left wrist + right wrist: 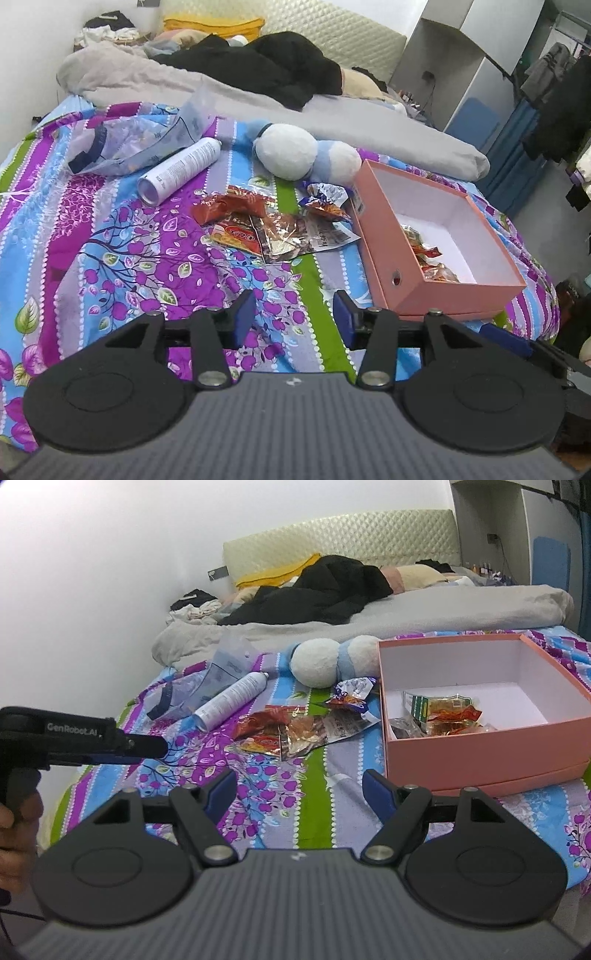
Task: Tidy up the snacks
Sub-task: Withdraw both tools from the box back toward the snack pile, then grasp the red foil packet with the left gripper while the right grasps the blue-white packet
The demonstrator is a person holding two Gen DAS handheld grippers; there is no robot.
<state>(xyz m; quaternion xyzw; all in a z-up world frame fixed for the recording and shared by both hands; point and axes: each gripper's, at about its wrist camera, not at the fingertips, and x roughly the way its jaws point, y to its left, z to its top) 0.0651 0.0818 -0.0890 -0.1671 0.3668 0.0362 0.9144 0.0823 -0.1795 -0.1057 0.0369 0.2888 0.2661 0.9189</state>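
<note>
The left tongs (293, 314) hang over the flowered bedspread (122, 266) with their blue pads apart and nothing between them. The right tongs (299, 794) stand wider apart, likewise empty, above the same purple, blue and green stripes. In the right wrist view the left tool's black body comes in from the side, its casing lettered "GenRobot.AI", with a hand (14, 834) gripping its handle below.

The landmark is the pink box (402, 254), open-topped with a white inside, sitting on the bed just beyond and to the right of both tongs. Inside it, against the near wall, lie a few snack packets (443, 710): orange-red wrappers and one with a green and white edge, print too small to read.

Just left of the box a loose heap of snack packets (258, 229) rests on the bedspread: red, foil-copper and yellow wrappers, one with red script on a yellow field that I cannot make out, one showing a white barcode patch. A blue and silver packet (325, 199) lies nearest the box's far corner.

Behind that, touching the box's far end, is a white and pale blue plush toy (295, 151). Farther left lies a white spray can (181, 168) on its side, with fine unreadable print, and a crumpled clear plastic bag (140, 136) beside it. Beyond the box stretch a grey blanket (332, 118) and dark clothes (266, 66).
</note>
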